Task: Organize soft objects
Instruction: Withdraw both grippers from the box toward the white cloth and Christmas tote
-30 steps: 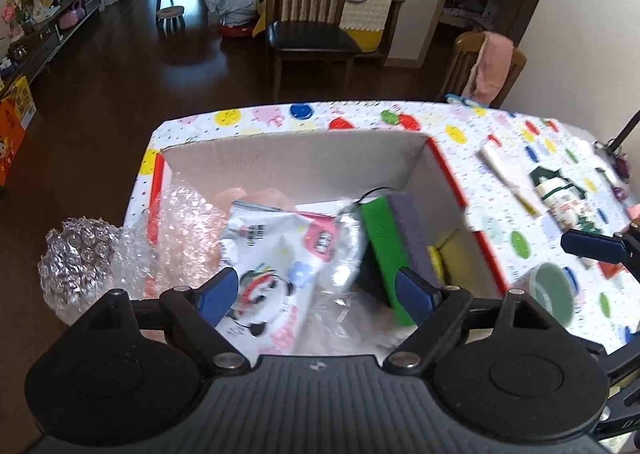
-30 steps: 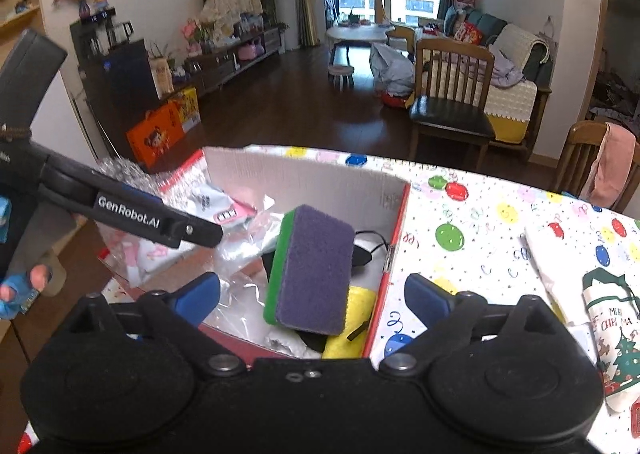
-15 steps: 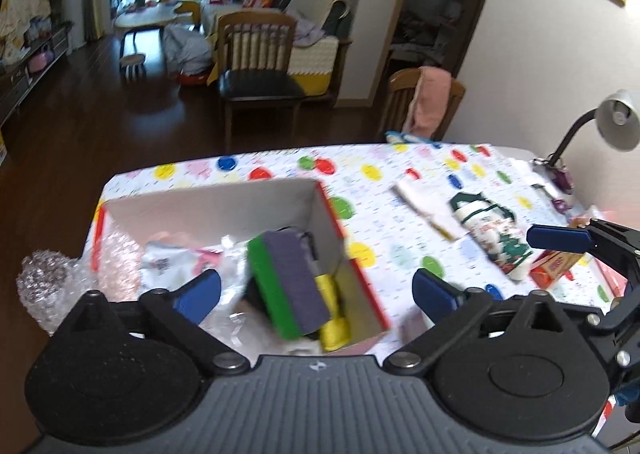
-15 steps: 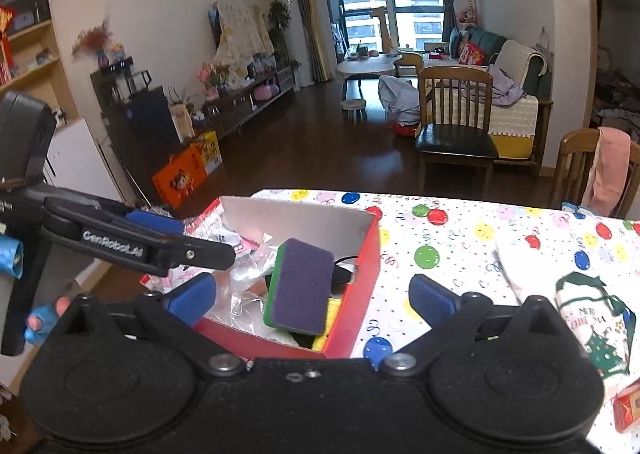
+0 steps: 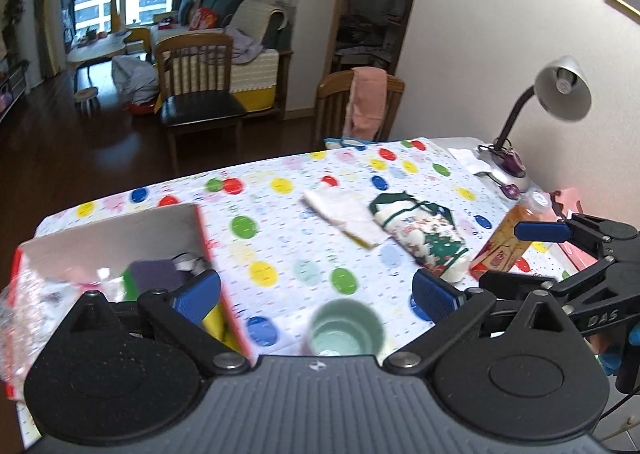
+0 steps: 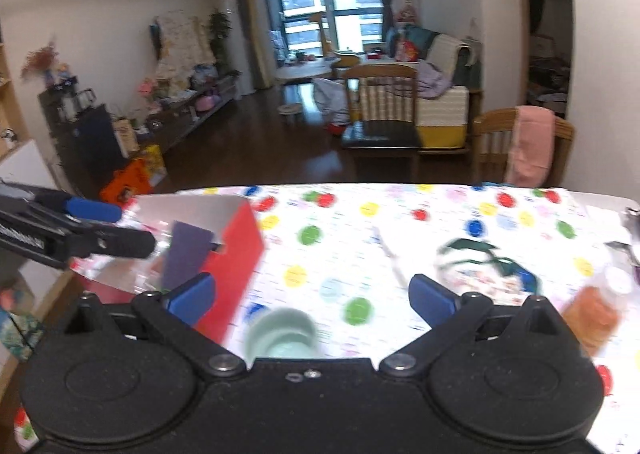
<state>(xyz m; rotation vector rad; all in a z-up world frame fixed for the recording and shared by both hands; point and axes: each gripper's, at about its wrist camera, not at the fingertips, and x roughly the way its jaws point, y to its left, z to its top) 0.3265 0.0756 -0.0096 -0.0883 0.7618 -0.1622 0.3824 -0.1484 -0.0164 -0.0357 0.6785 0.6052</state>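
Note:
A red cardboard box (image 5: 206, 238) (image 6: 236, 250) at the table's left holds a purple and green sponge (image 5: 154, 274) (image 6: 186, 254), a yellow sponge and bubble wrap (image 5: 36, 294). A folded white cloth (image 5: 344, 213) and a Christmas-print sock (image 5: 428, 238) (image 6: 480, 274) lie on the dotted tablecloth right of the box. My left gripper (image 5: 316, 294) is open and empty above the table. My right gripper (image 6: 312, 294) is open and empty, and shows at the right edge of the left wrist view (image 5: 560, 238).
A pale green cup (image 5: 346, 328) (image 6: 280, 334) stands near the front edge between the fingers. An orange carton (image 5: 504, 250) (image 6: 592, 314) and a desk lamp (image 5: 560, 93) stand at the right. Wooden chairs (image 5: 360, 105) stand behind the table.
Both grippers have swung right, away from the box and toward the middle of the table. The box has slid to the left of both views. The sock and cloth are now nearer the centre.

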